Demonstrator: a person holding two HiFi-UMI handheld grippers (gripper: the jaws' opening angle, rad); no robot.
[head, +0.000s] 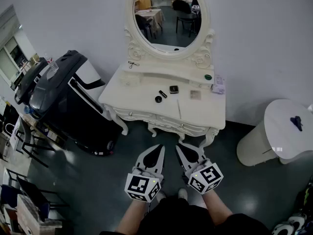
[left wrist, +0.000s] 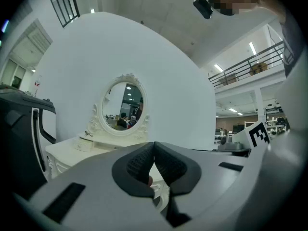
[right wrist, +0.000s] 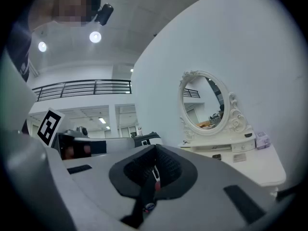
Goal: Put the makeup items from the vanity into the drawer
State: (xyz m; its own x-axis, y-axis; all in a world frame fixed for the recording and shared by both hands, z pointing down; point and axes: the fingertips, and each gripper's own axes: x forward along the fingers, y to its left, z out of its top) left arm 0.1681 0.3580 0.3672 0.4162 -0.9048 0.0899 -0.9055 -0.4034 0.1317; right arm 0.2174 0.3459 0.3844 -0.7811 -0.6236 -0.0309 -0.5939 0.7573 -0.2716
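Grey plastic jaws with dark ribbed pads are pressed tip to tip on the left gripper (left wrist: 154, 144), with nothing caught between them. The right gripper (right wrist: 155, 149) is closed the same way. A small pale and red bit shows low in the slit behind its pads, and I cannot tell whether that belongs to the tool or lies beyond it. Both tools are held level, side by side and close together. They point at the vanity (head: 142, 92) but stay well short of it, over dark floor.

On the vanity top the makeup items lie apart from both tools. A round black compact (head: 158, 99) sits with a short black tube (head: 163, 94) just beside it. A square black case (head: 173, 89) and a pale square pad (head: 195, 94) lie further right. A small round green item (head: 208, 77) and a lilac box (head: 218, 83) sit at the right rear. A small metal tool (head: 133, 64) lies on the raised shelf at the left. The drawer (head: 146, 115) under the top is shut. An oval mirror (head: 166, 18) rises behind. A bulky black and white machine (head: 63, 97) stands left of the vanity, and a white round stool (head: 274, 136) stands to its right.
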